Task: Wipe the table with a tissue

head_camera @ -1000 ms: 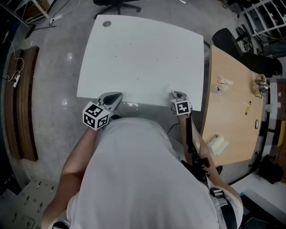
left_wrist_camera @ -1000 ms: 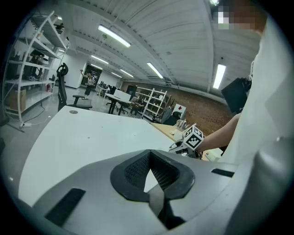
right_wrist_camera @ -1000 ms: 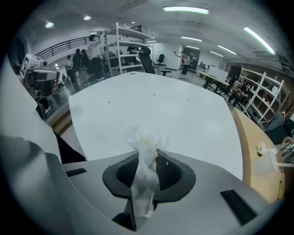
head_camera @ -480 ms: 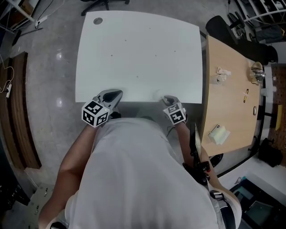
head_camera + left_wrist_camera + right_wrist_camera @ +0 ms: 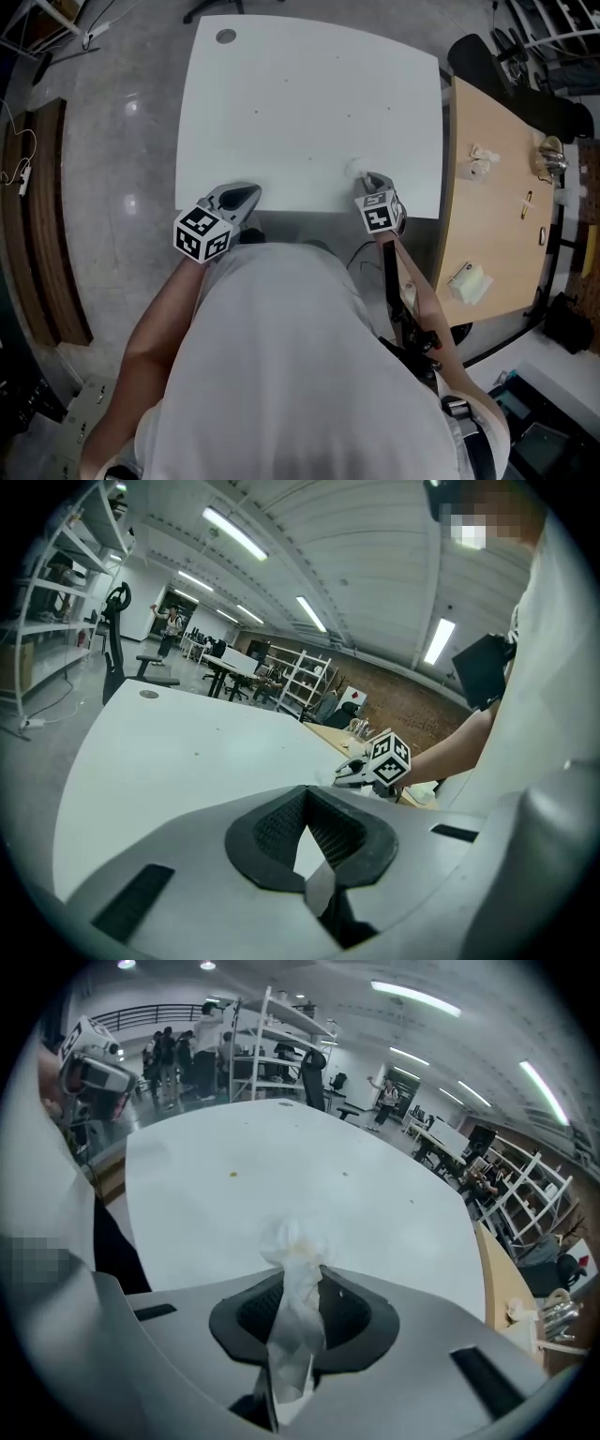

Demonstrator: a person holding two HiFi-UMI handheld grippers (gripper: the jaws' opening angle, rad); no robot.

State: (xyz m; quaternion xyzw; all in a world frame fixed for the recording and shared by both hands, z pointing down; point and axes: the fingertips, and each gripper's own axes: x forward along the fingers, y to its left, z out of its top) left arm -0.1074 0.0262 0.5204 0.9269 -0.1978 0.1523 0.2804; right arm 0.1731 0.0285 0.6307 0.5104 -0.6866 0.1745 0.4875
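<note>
Right gripper (image 5: 295, 1312) jaws clenched on tissue (image 5: 292, 1260), whose free end projects ahead of the jaws at the near edge of the worktop (image 5: 309, 103). The wiping surface lies beyond. Left gripper (image 5: 309, 855) jaws closed, empty.

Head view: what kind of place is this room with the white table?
Probably a workshop or lab: white metal shelving racks, a cluttered light wooden workbench, long ceiling strip lights.
</note>
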